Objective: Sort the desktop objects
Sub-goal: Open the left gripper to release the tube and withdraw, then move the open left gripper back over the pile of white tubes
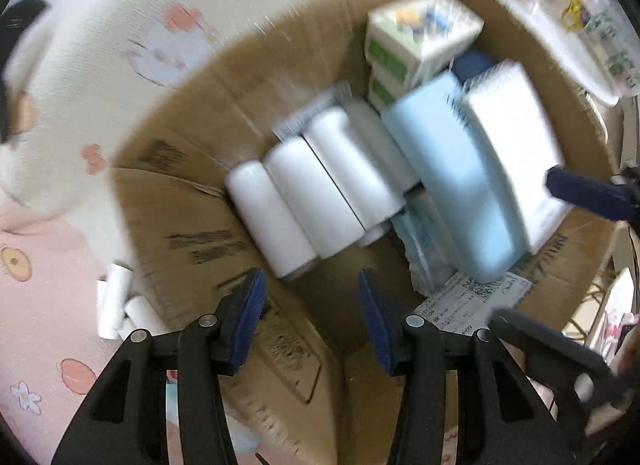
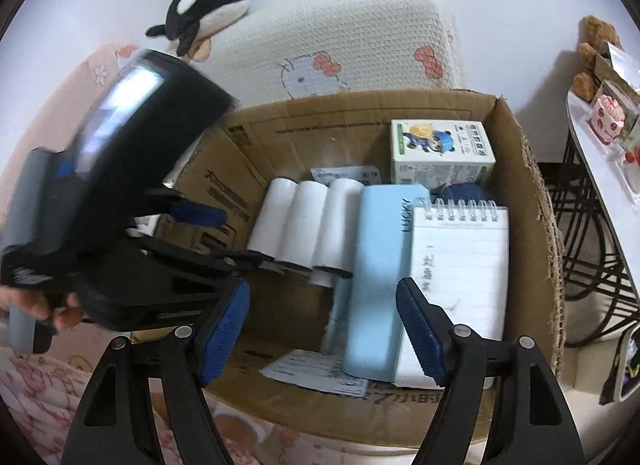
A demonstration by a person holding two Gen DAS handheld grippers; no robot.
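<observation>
I look down into an open cardboard box (image 2: 516, 137) with both tongs. My left tongs (image 1: 312, 301) stand wide, nothing is between the blue pads (image 1: 250, 317), and they hang above the inside of the box. Just in front of them lie white paper rolls (image 1: 304, 201) side by side. To the right of the rolls a light blue case (image 1: 452, 169) leans, and a white notepad touches its right side in this blurred view.

My right tongs (image 2: 322, 329) are also wide and hold nothing. The light blue case (image 2: 380, 265) lies between their pads and a little ahead, and I cannot tell if a pad touches it. The spiral notepad (image 2: 464, 261) is just right of the case. Behind them stands a small green and white carton (image 2: 440, 153). A hand (image 2: 48, 309) at the left holds the other gripper body
</observation>
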